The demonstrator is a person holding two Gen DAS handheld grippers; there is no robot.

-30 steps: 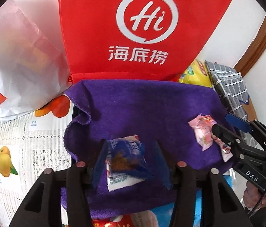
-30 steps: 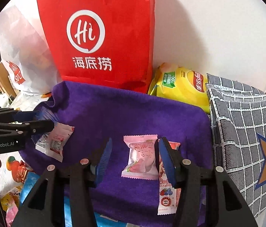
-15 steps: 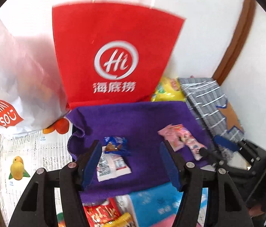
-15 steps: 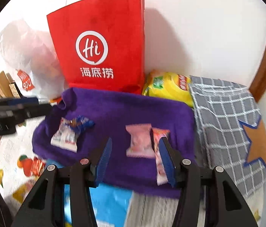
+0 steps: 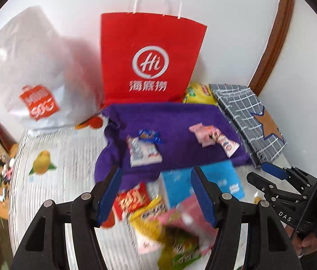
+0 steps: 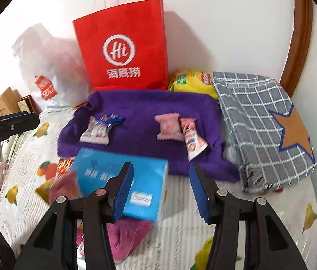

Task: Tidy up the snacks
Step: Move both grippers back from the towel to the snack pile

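Note:
On the purple cloth [image 6: 140,103] lie a blue-and-white packet [image 6: 97,130], a pink packet [image 6: 168,128] and a pink-red stick packet [image 6: 192,139]. The left wrist view shows the same cloth [image 5: 169,121], the blue-and-white packet [image 5: 143,150] and the pink packets [image 5: 203,132]. My left gripper [image 5: 155,180] is open and holds nothing; it hovers over a blurred pile of snacks [image 5: 158,220] in front of the cloth. My right gripper [image 6: 161,173] is open and holds nothing, above a blue box [image 6: 104,168] near the cloth's front edge.
A red paper bag [image 6: 124,51], a white plastic bag [image 5: 37,72] and a yellow chip bag [image 6: 192,81] stand by the wall behind the cloth. A grey checked cloth with a star [image 6: 264,123] lies to the right. A fruit-print sheet [image 5: 57,157] covers the surface.
The left gripper let go of the blue-and-white packet, which stays on the cloth. Both grippers drew back and up from the cloth, bringing the blue box and snack pile into view.

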